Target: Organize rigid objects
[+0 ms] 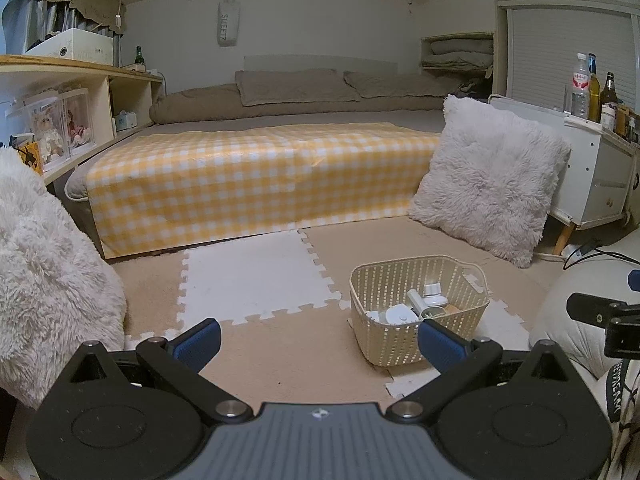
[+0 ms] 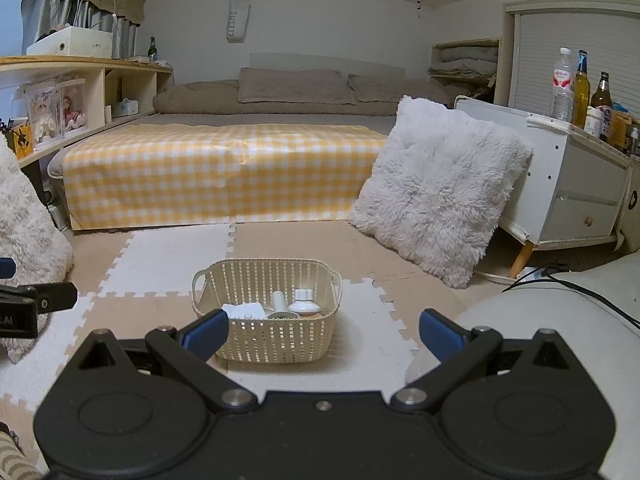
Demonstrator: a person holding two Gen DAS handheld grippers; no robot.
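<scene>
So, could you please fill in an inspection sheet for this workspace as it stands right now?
Surface: foam puzzle mat in beige and white tiles, on the floor.
Job's things: cream basket holds a white bottle, a white tube and other small white items.
Clutter: nothing seen loose on the mat.
Grippers: left gripper and right gripper both open, holding nothing.
Cables: black cables by the cabinet.
Surroundings: bed with yellow checked cloth, fluffy cushion, bottles on the cabinet.
</scene>
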